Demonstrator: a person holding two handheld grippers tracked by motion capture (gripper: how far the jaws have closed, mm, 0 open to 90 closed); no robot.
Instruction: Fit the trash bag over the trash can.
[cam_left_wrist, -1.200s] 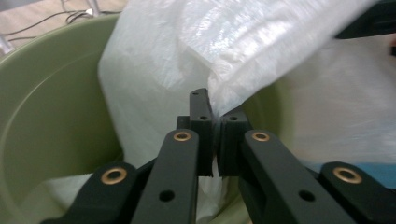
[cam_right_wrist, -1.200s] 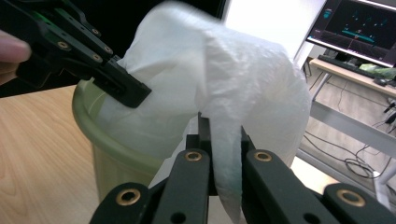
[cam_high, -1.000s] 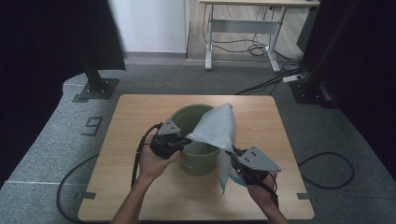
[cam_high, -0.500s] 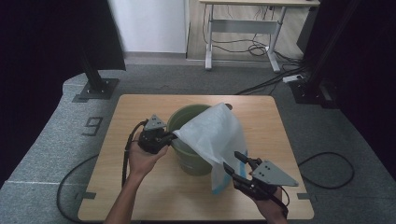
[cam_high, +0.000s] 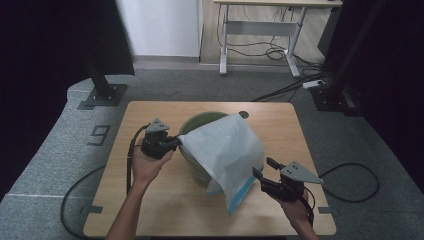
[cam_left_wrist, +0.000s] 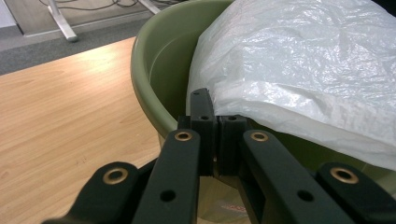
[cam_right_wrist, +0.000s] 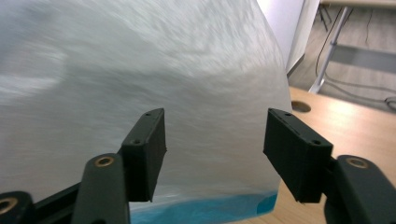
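White plastic bag (cam_high: 225, 150), high view: draped over green bucket (cam_high: 192, 124) on tabletop (cam_high: 150, 210); right tool (cam_high: 263, 171) has let go, jaws just opening, now apart from bag. Left gripper view: left tool (cam_left_wrist: 215, 133) clamped on bag edge at rim. Right gripper view: jaws wide, nothing between.

left gripper (cam_high: 172, 144) clamped, right gripper (cam_high: 264, 169) just opened

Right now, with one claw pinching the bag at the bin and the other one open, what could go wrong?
1. Only the left claw is shut on the white bag; the right claw has just been opening and stands clear, so the bag could slide off the green bin.
2. A pull from that single pinch might tear the thin plastic.
3. The bag hangs outside the bin down to the table, so it isn't lining the bin yet.
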